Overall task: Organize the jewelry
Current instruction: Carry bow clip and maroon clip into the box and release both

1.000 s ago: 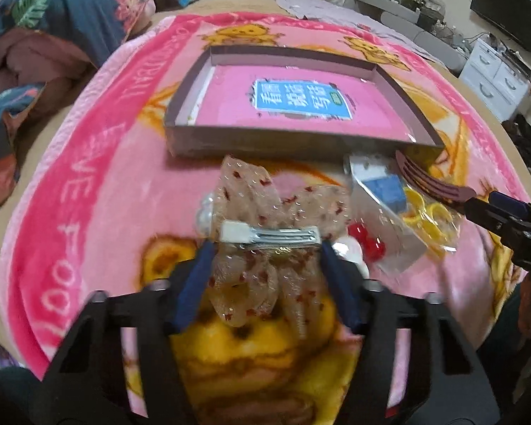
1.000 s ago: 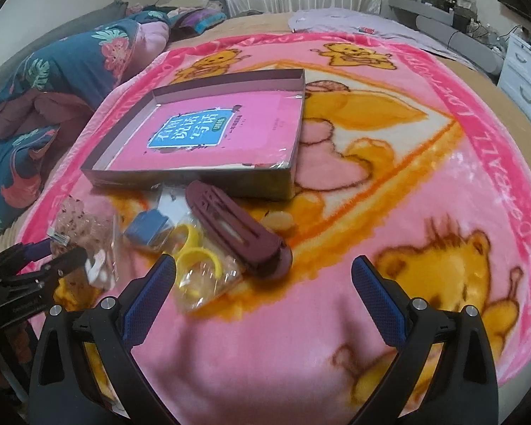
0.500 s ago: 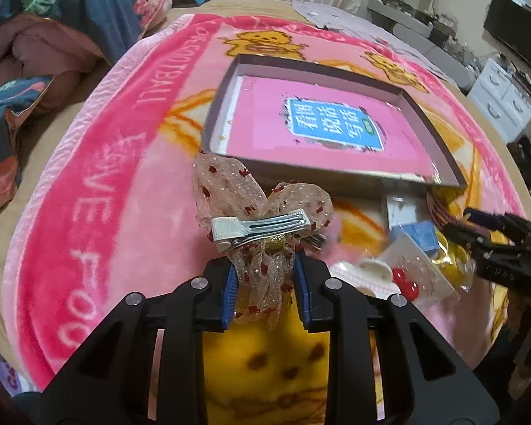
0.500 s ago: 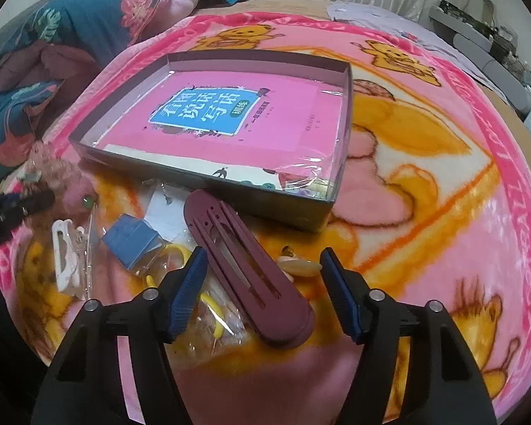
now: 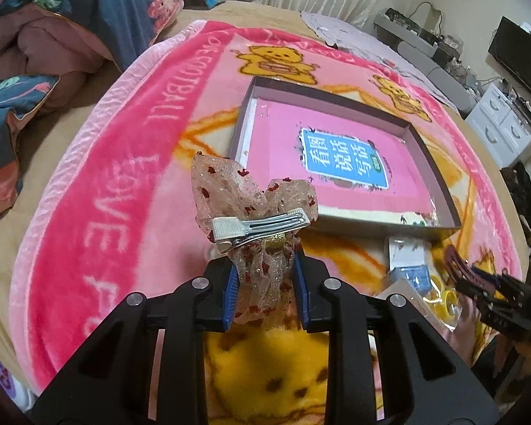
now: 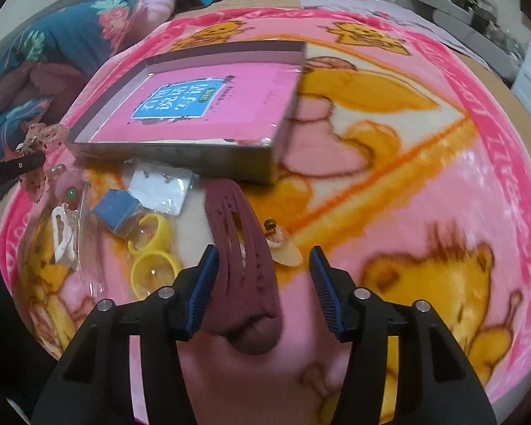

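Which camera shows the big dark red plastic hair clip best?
The right wrist view: the big dark red plastic hair clip lies whole between the right gripper and its closing jaws. The left wrist view shows only one end, at the far right edge beside that gripper.

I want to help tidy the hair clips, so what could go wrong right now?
1. The left gripper pinches only the bow clip by its floppy gauze tails, so it might slip out before reaching the box.
2. The right gripper has just been closing around the maroon snap clip, and only the left pad seems to touch it. It may skid on the soft blanket or nudge the small beige clip.
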{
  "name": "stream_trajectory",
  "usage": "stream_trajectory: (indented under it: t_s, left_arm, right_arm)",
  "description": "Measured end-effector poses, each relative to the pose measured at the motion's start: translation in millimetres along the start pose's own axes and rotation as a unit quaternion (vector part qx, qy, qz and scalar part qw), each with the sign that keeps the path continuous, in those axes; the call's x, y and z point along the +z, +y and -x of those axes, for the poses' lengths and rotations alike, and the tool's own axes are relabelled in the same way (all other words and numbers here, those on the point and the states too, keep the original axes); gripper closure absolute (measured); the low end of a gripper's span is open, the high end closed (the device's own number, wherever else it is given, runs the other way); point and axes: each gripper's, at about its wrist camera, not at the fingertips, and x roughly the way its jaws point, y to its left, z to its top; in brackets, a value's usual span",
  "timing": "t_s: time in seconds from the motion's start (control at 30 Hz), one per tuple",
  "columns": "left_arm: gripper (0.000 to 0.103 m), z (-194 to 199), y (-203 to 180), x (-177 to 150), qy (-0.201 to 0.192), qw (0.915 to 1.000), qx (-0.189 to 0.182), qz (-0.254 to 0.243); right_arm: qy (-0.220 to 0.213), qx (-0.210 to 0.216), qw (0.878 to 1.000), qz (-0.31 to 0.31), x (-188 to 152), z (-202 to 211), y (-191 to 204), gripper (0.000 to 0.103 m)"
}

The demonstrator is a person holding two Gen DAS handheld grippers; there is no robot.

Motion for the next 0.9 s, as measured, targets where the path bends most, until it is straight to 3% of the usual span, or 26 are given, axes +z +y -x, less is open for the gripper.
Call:
stream_trajectory:
  t_s: [0.1, 0.2, 0.5, 0.57, 0.67, 0.9]
  left_arm:
    - [0.085, 2.2, -1.7, 3.8, -0.004, 1.0000, -0.003, -0.001]
    - [0.085, 3.8, -3.3, 5.8, -0.006, 1.0000, -0.007, -0.003]
    - [0.085, 12.8, -18.6, 22.4, -0.020, 0.9995, -0.016, -0.016]
    - [0.085, 14.3, -23.3, 29.0, -0.024, 0.9994, -0.018, -0.019]
    - [0.085, 15.2, -29.6, 38.0, -0.031, 0.9990, -0.021, -0.024]
    - [0.085, 0.8, -39.8, 56.8, -0.028, 0.9988, -0.025, -0.029]
  right_arm:
    - [-0.011, -0.010, 1.000, -0.007, -10.4, 10.1, -5.4, 0.049]
    - [-0.019, -0.009, 1.000, -0.009, -18.1, 18.8, -8.8, 0.065]
    - [0.006, -0.003, 1.000, 0.015, -20.8, 5.6, -2.1, 0.056]
    - [0.010, -0.004, 1.000, 0.016, -19.9, 0.0, -3.2, 0.058]
    - [0.004, 0.008, 1.000, 0.010, -17.6, 2.7, -7.8, 0.071]
    - [-0.053, 0.028, 0.998, 0.005, 1.0, 34.2, -8.3, 0.071]
